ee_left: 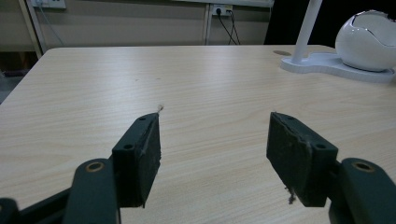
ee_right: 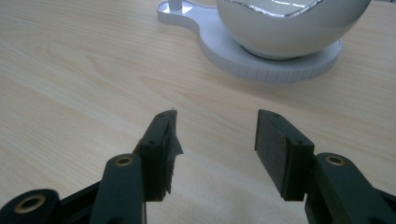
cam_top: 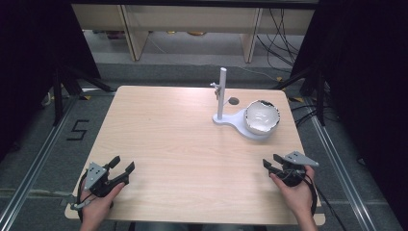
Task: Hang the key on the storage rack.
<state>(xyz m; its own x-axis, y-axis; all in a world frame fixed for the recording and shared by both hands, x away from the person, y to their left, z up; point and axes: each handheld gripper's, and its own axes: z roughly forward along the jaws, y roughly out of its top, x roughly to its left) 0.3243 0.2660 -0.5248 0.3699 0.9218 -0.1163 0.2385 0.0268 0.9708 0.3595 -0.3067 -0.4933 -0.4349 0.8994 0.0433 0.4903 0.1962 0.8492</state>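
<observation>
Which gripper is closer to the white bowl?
The right gripper. It sits on the same side of the table as the white bowl; the left gripper is far across.

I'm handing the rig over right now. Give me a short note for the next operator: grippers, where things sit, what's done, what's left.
Left gripper: open, nothing between the jaws, low over the table's near left corner.
Right gripper: open, nothing between the jaws, near right edge, pointing toward the bowl.
White bowl: sits on the round end of the white stand base, far right of the table; the stand's post is upright beside it.
Done: nothing is gripped; bowl is on the base.
Left: probably reach for the bowl with the right gripper, the closer one.
</observation>
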